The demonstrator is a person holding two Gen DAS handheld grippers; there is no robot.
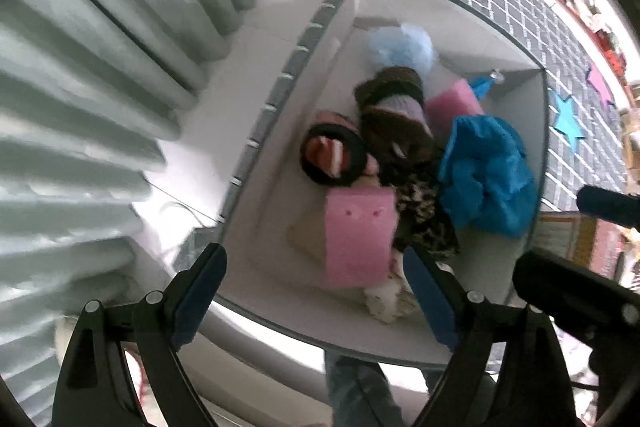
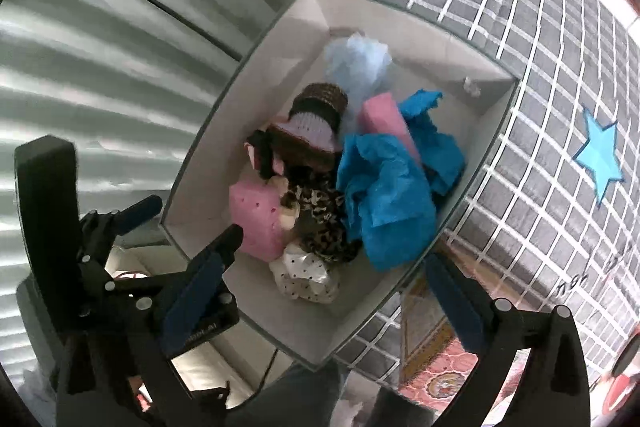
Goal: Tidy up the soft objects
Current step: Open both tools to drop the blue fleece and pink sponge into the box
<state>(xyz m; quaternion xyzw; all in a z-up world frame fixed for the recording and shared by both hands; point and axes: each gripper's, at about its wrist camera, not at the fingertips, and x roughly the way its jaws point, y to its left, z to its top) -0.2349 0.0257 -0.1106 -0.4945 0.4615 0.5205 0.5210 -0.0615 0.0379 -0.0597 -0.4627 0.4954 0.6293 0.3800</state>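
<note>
Below, we are looking straight down into a white box [image 1: 516, 259] that is sitting on a grey gridded mat [image 2: 540, 131] on the floor, close to the pale curtain [image 1: 80, 115]. Our left tool [image 1: 316, 271] is hanging wide open over the box's near end, gripping nothing; a pink sponge [image 1: 358, 239] is lying between and beyond its fingers, apart from the pads. Our right tool [image 2: 334, 259] is also standing wide open and empty above the near part of the box.

The soft things are all piled inside: a pale blue mesh puff [image 2: 358, 61] at the far end, a brown and lilac knitted piece [image 2: 312, 119] in the middle, a second pink sponge [image 2: 386, 125] partly buried under crumpled blue cloth [image 2: 386, 199] along the right wall, and a leopard-print fabric [image 2: 324, 223] under that. A dark ring with red and white stripes [image 1: 334, 155] is blurred, so we cannot tell what it is. A white dotted cloth [image 2: 308, 277] is half hidden behind the left tool's finger in the left wrist view.
</note>
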